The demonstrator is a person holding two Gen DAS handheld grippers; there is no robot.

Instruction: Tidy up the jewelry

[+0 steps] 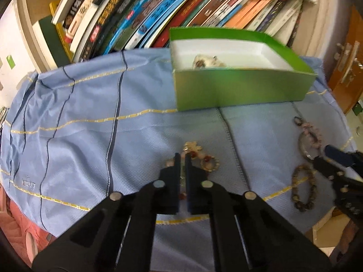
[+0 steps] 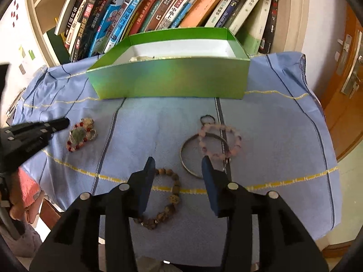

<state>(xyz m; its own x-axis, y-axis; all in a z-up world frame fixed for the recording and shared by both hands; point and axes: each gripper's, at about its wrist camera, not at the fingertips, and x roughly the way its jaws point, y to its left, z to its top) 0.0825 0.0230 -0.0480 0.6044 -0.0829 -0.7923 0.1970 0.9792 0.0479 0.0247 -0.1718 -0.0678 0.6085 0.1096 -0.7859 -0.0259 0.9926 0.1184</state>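
Jewelry laid out before a green box

The left gripper is clenched on the red-beaded bracelet; the right gripper is spread, empty, above the brown bead bracelet.

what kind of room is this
Probably a home study or bedroom: a wooden bookshelf crammed with paperback books, a brown wooden door with a metal handle, and a table draped in blue striped cloth holding beaded bracelets.

Ahead of the right gripper, an open box sits on the cloth over the surface, with a row of books behind it. A beaded bracelet lies between its fingers; a metal bangle and another bracelet overlap just beyond. A jewelry cluster lies far left, by the left gripper.
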